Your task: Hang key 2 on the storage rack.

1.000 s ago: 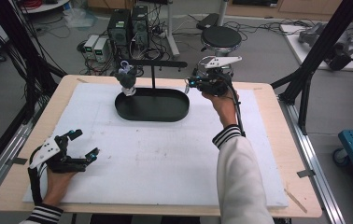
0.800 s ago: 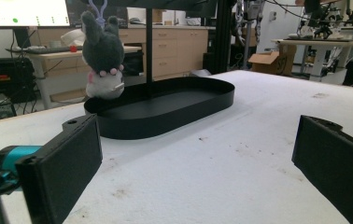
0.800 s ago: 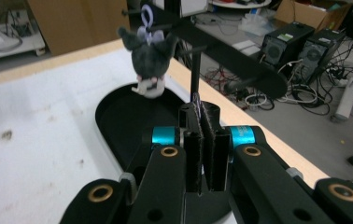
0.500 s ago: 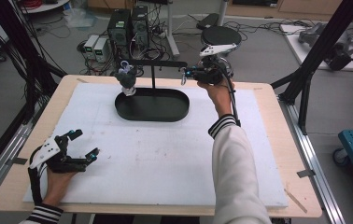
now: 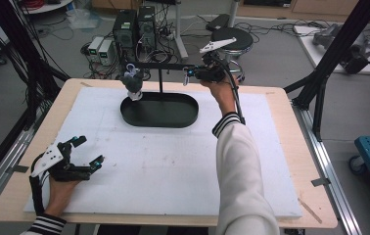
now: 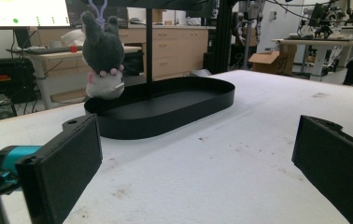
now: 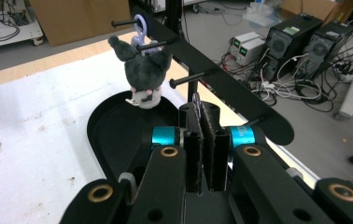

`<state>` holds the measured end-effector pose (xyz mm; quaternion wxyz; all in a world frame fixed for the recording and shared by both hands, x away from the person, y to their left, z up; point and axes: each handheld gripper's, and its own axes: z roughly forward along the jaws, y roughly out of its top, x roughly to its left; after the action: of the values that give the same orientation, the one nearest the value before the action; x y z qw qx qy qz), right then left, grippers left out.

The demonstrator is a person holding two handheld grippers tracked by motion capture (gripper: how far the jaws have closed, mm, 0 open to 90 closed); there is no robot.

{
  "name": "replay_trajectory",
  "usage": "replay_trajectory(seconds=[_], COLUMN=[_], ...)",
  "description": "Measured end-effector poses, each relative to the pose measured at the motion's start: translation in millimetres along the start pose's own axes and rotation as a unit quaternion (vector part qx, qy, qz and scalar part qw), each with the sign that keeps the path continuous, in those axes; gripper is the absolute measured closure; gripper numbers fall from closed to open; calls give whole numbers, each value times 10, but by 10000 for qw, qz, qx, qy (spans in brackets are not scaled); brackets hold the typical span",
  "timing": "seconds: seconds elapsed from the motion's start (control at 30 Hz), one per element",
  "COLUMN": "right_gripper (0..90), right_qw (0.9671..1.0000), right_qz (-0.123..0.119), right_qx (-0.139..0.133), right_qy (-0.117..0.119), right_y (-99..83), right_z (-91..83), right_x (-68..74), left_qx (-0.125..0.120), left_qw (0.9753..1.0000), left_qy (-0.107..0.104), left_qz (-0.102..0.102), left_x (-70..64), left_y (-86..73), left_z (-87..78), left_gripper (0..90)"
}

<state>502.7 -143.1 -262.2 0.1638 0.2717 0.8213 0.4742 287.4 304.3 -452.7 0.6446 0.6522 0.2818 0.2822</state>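
A grey and white plush toy (image 5: 133, 84) hangs by a lilac clip from a peg on the black rack bar (image 5: 161, 65), above the left end of the black oval tray (image 5: 158, 111). My right gripper (image 5: 189, 76) is raised at the bar's right end. In the right gripper view the gripper (image 7: 201, 109) is shut with a thin pale ring (image 7: 195, 99) sticking up between its pads, just in front of the bar (image 7: 240, 98). The plush toy (image 7: 144, 70) hangs further along. My left gripper (image 5: 86, 151) rests open on the white mat at the front left, holding nothing.
The left gripper view looks across the white mat (image 6: 221, 168) to the tray (image 6: 165, 107) and plush toy (image 6: 102, 56). Bare pegs (image 7: 188, 79) stick out of the bar. Computers and cables lie on the floor behind the table. A black frame post (image 5: 330, 73) stands at the right.
My right gripper has risen from over the tray's right end and moved back to the right end of the rack bar. The left gripper has stayed still.
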Motion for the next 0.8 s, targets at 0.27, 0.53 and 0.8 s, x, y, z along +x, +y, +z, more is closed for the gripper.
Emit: replay_trajectory(seconds=[0.27,0.53,0.8], right_gripper=[884,884,883], right_qw=[9999,9998,9999], right_qz=[20,44,68], right_qx=[108,202,140], right_qy=[35,-29,-29], right_y=[-44,-92,-126], right_z=[75,131,131], right_x=[-50,-108,-184], left_qx=[-8,-10,-9], left_qw=[10000,10000,10000], left_qy=[-6,-1,0], left_qz=[-11,-12,-10], left_x=[2,1,2], left_y=[-1,-1,-1], left_z=[0,0,0], left_gripper=[20,20,20])
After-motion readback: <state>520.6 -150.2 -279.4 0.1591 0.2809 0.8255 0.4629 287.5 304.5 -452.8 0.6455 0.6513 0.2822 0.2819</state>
